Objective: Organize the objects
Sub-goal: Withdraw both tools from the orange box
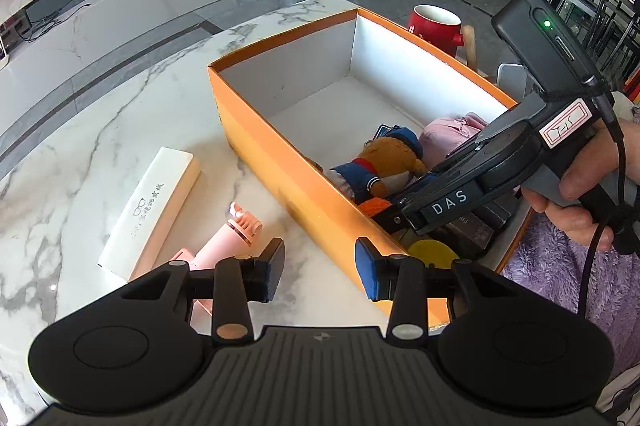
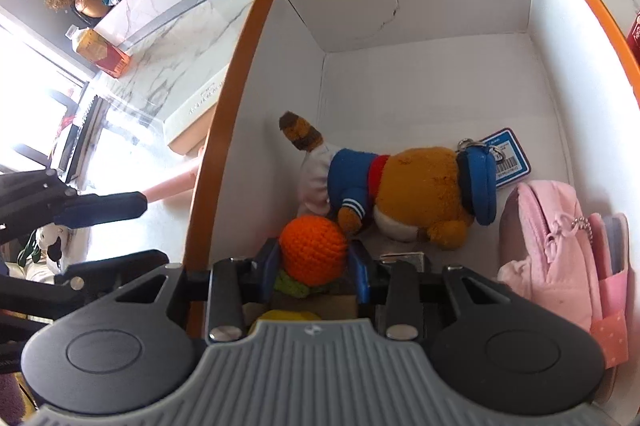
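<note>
1. Right claw (image 2: 314, 264) is clenched on an orange crocheted ball (image 2: 313, 249); blue pads press both sides of it, a green knitted bit shows at its underside

2. Right claw is angled down inside the orange box (image 2: 224, 98), at the near end; the left wrist view shows a hand (image 1: 580, 198) gripping its handle, black body reaching over the box's right wall

3. Ball sits low in the box, just beside the plush bear (image 2: 412, 198); can't tell whether it rests on the things underneath

4. Bear has a blue sailor jacket, red collar and blue cap, lies on its side on the box floor, striped tail toward the far wall, a blue barcode tag (image 2: 506, 156) at its head

5. Pink pouch (image 2: 548, 238) leans on the box's right wall, next to the bear's cap

6. Yellow item (image 1: 434, 252) and a dark flat box are under the right claw, mostly hidden

7. Left claw (image 1: 320, 272) is released, nothing between the pads; it hovers outside the box, its right pad in front of the box's near long wall

8. On the marble worktop (image 1: 100, 146) left of the box: a pink handheld gadget (image 1: 224, 246) just past the left claw's left finger, a white long case (image 1: 152, 210) with a glasses print beside it

9. Red mug (image 1: 434, 26) stands behind the box's far right side
</note>
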